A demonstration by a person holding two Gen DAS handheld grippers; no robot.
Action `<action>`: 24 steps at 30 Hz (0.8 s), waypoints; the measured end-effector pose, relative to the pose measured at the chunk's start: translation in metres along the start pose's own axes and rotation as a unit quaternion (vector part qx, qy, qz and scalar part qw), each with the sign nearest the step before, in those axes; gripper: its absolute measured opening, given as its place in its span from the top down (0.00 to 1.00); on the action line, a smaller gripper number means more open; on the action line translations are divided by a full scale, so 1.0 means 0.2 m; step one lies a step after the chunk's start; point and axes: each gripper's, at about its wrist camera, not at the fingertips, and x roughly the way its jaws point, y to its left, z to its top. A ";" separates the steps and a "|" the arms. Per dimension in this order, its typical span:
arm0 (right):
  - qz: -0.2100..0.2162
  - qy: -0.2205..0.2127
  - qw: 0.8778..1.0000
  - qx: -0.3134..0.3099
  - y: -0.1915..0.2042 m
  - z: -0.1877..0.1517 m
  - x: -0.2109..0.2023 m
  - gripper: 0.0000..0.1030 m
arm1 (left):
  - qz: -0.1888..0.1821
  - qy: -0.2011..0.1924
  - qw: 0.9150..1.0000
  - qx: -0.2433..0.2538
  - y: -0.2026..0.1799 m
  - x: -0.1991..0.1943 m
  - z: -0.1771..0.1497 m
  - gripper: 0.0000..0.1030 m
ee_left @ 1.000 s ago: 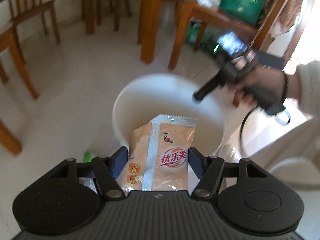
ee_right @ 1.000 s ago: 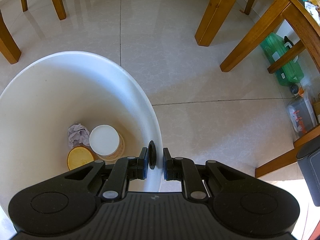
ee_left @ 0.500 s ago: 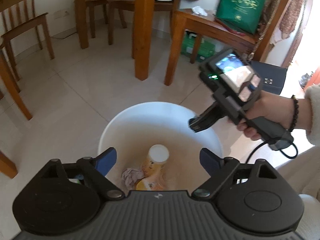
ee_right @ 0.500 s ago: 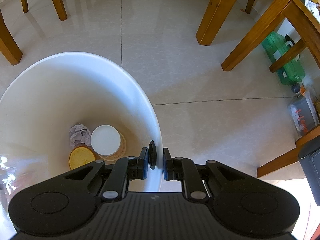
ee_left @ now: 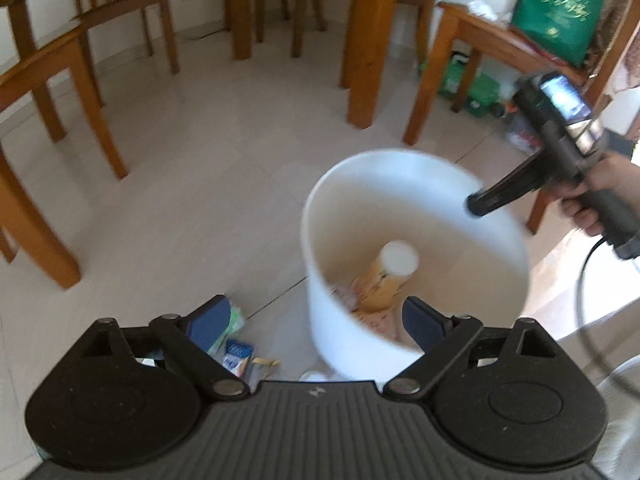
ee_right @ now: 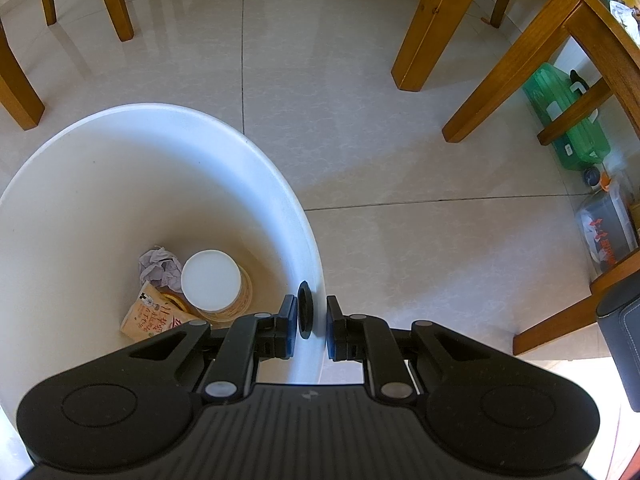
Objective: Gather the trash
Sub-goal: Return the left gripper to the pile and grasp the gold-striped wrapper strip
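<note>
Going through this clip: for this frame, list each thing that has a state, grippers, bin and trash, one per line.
Left gripper: open, holding nothing.
Right gripper: shut on the bin's rim.
Bin: upright on the floor, partly filled.
Cup: in the bin, white end up.
Orange packet: in the bin, beside the cup.
Crumpled paper: in the bin.
Wrappers: on the floor beside the bin, not yet collected.
</note>
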 end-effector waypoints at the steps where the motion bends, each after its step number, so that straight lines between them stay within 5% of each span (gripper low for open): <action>1: 0.000 0.000 1.000 0.000 0.00 0.00 0.00 0.83 | 0.005 0.004 1.000 -0.002 0.02 0.02 -0.02 0.10; 14: -0.005 -0.001 1.000 -0.002 0.01 0.00 -0.01 0.82 | 0.037 0.047 0.996 -0.069 0.21 0.41 -0.34 0.08; 24: -0.009 -0.001 1.000 -0.003 0.02 0.00 -0.01 0.82 | 0.054 0.097 0.993 -0.024 0.19 0.73 -0.51 0.08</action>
